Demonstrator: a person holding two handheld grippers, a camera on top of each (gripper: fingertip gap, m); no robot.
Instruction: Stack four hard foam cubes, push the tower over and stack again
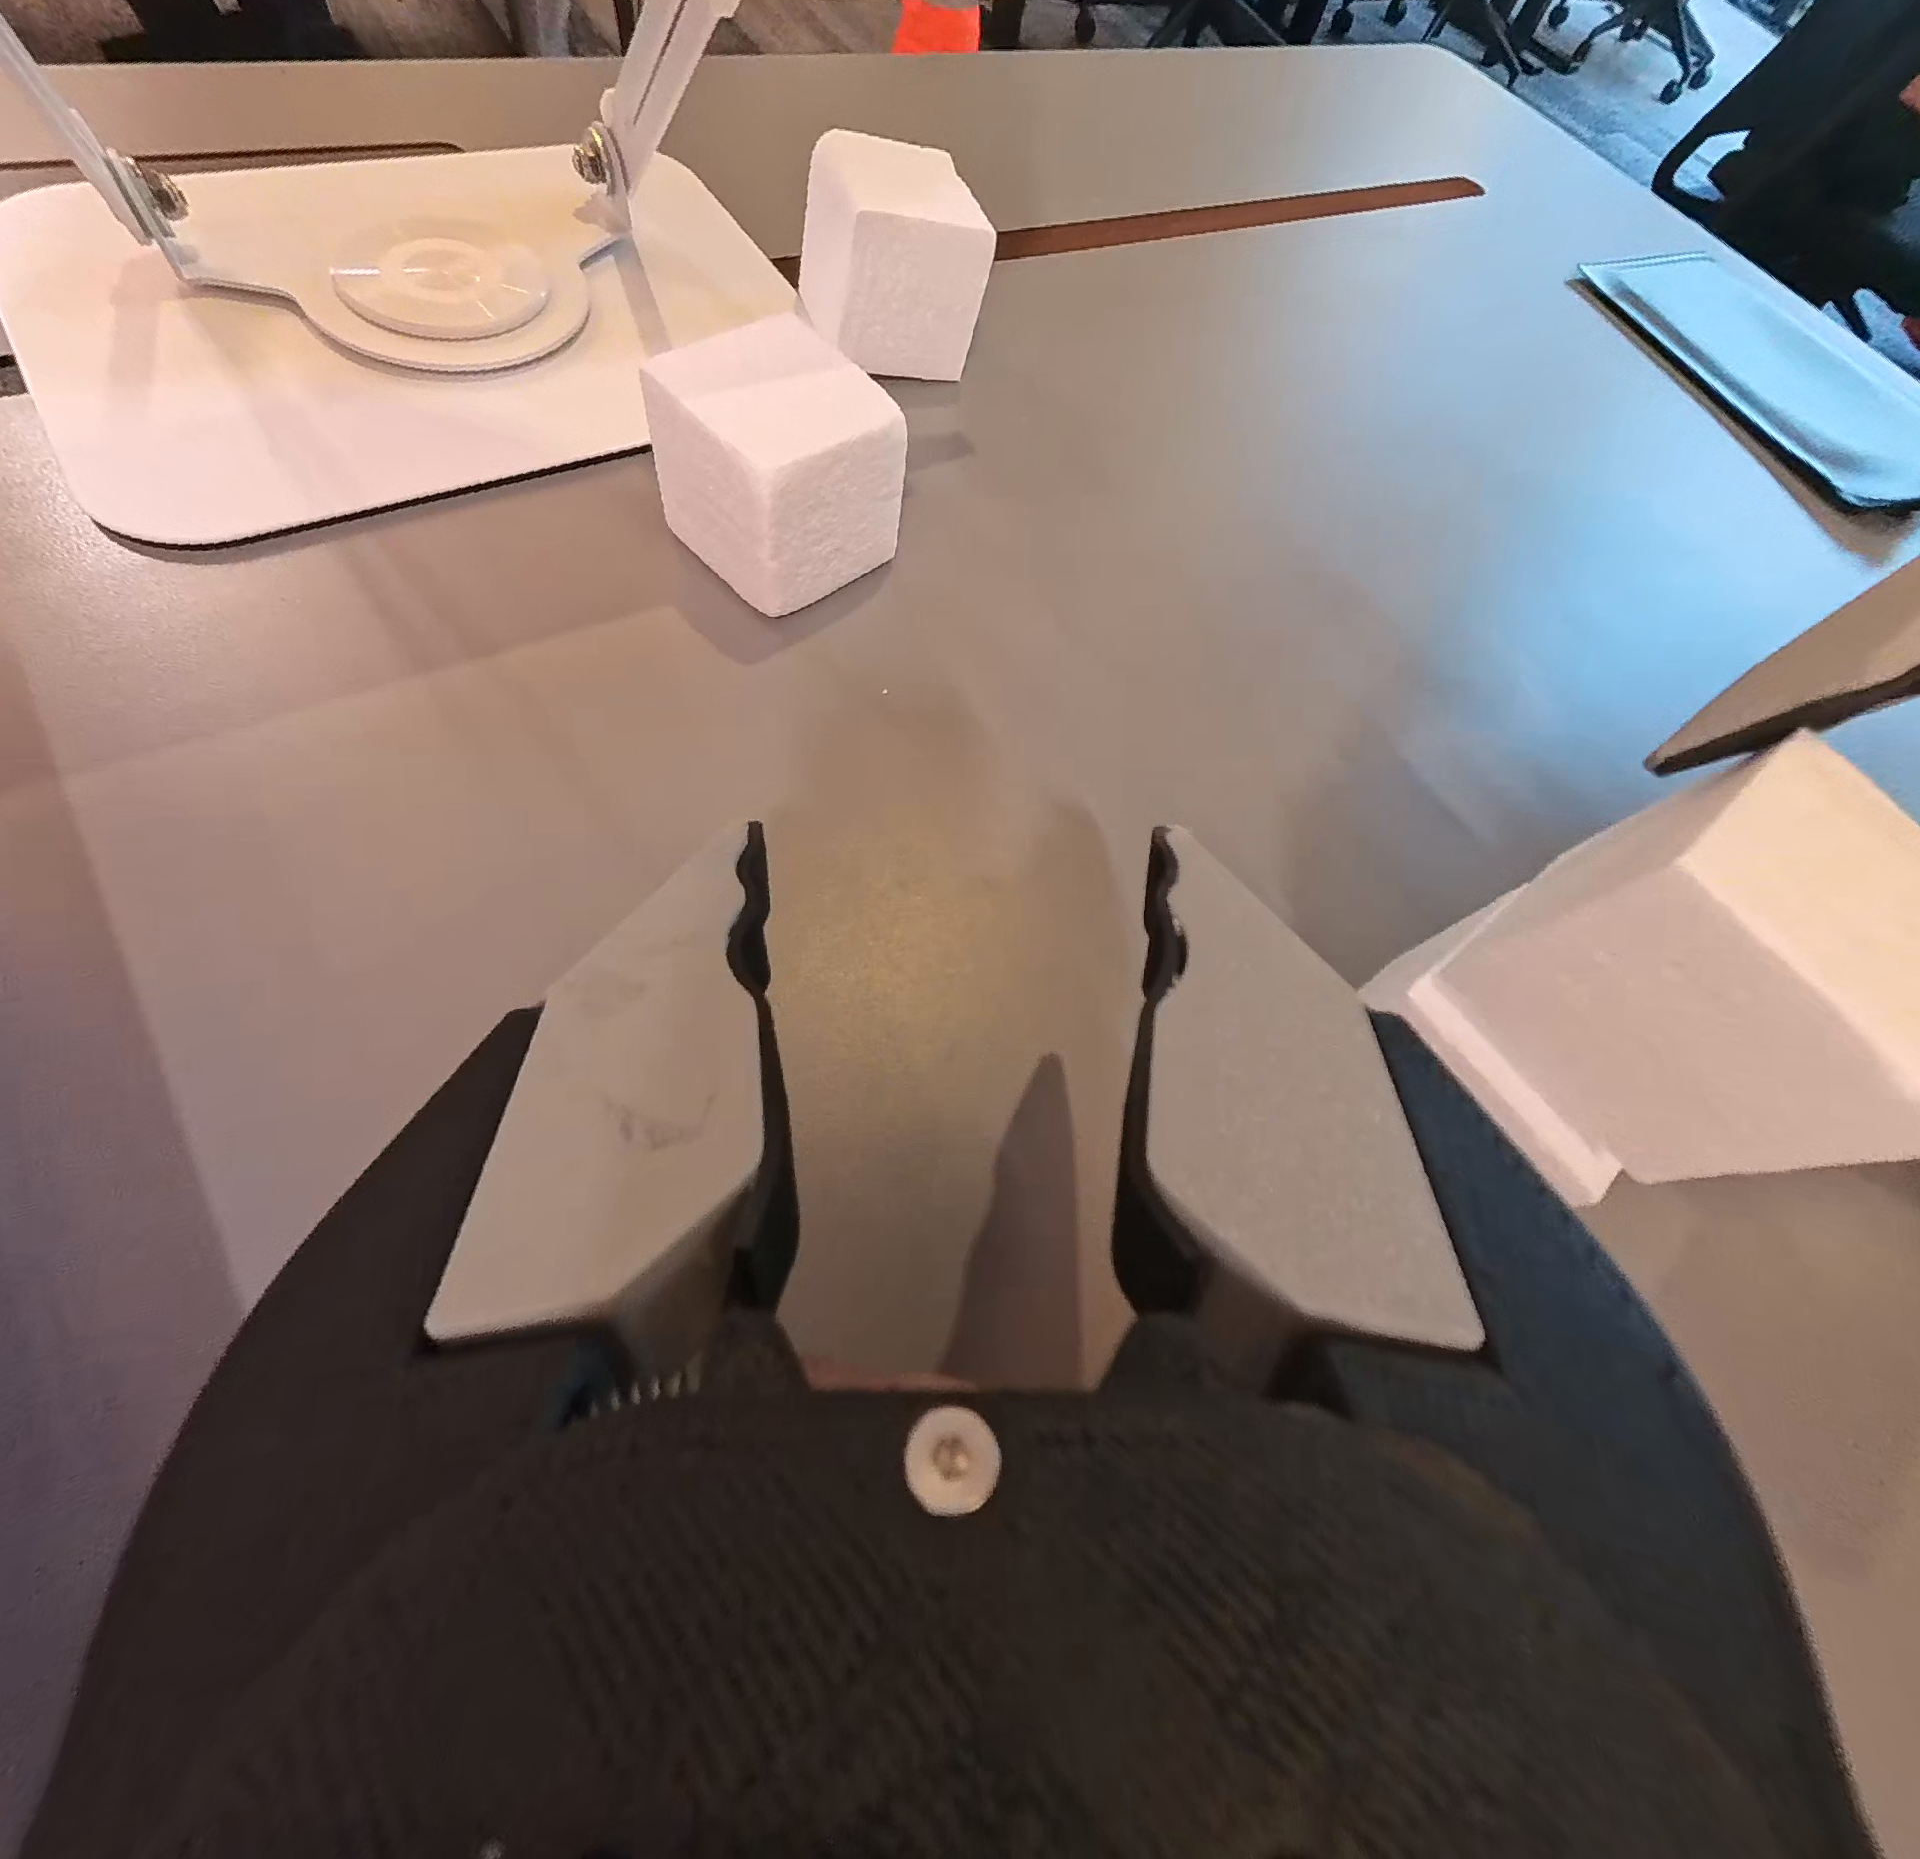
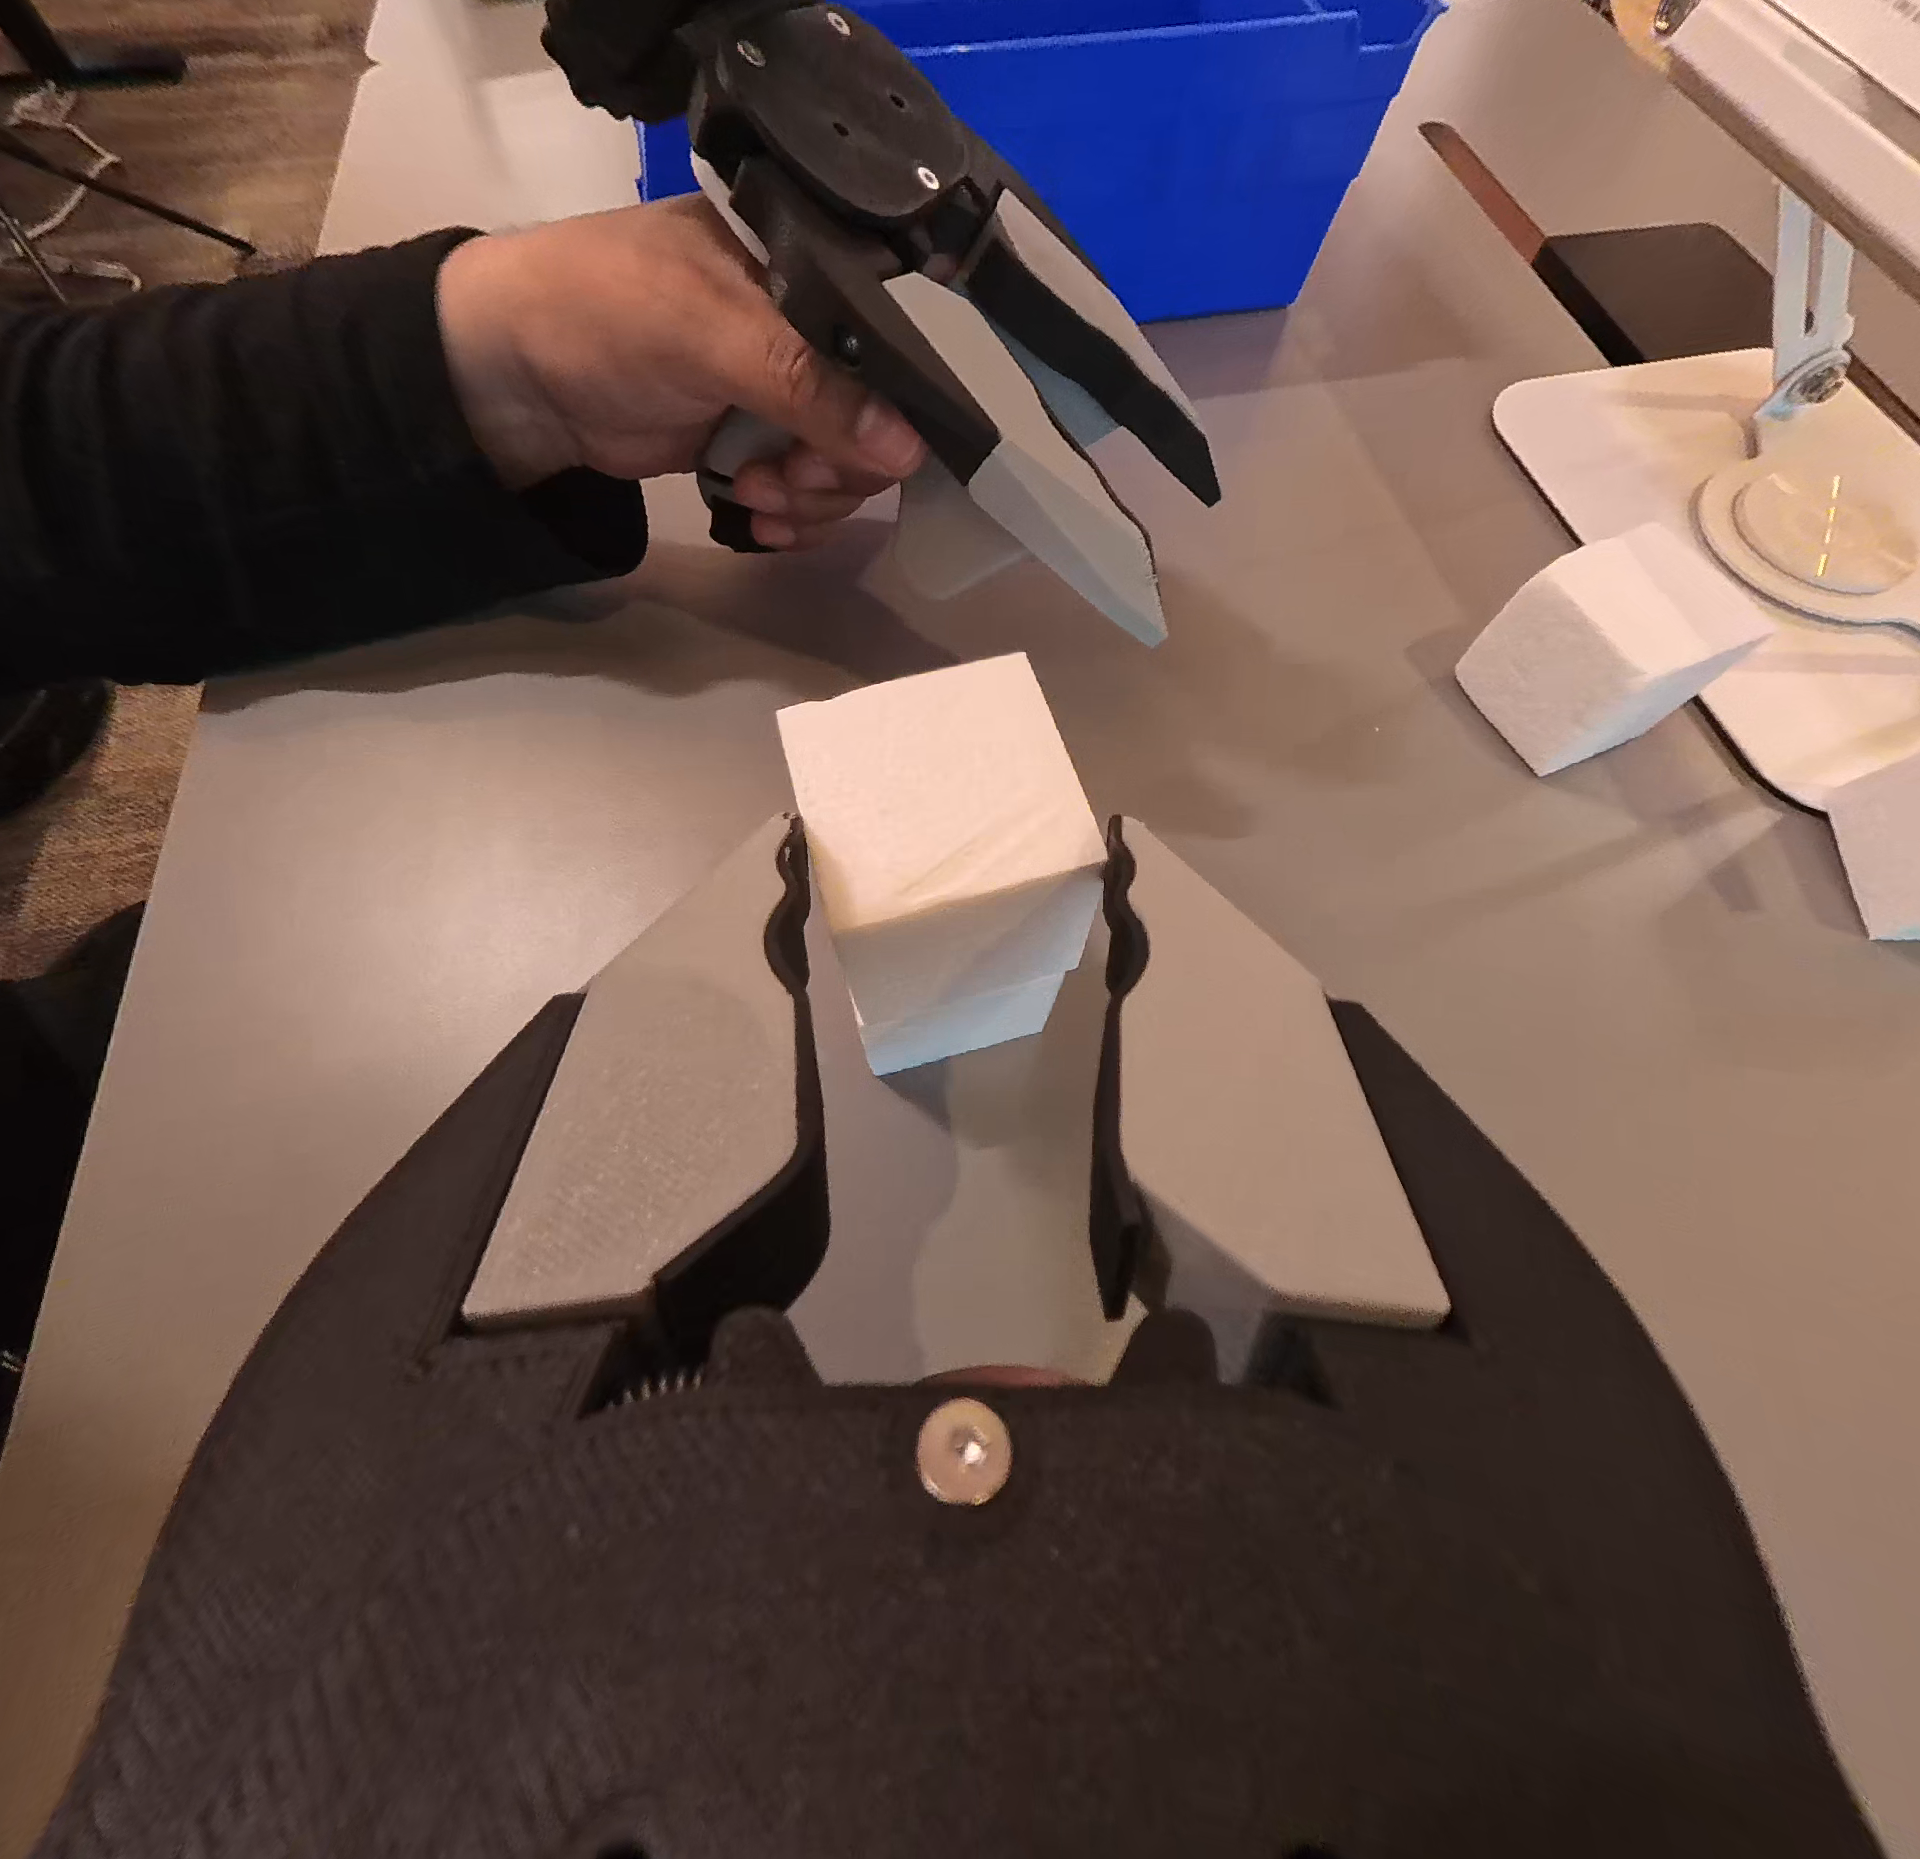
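Four white foam cubes lie on the grey table (image 1: 1247, 562). Two are stacked: in the right wrist view the top cube (image 2: 935, 801) sits on a lower cube (image 2: 966, 1020). My right gripper (image 2: 954, 838) has its fingers against both sides of the top cube, shut on it. The stack also shows at the right edge of the left wrist view (image 1: 1683, 988). My left gripper (image 1: 956, 843) is open and empty, held in the air beyond the stack (image 2: 1179, 557). Two loose cubes (image 1: 774, 459) (image 1: 894, 251) lie ahead of it by the stand.
A white stand base (image 1: 312, 355) sits at the far left, with one loose cube (image 2: 1590, 656) tilted against its edge. A blue bin (image 2: 1143, 95) stands behind the left gripper. A dark flat tray (image 1: 1766, 375) lies at the far right. A hand (image 2: 623, 355) holds the left gripper.
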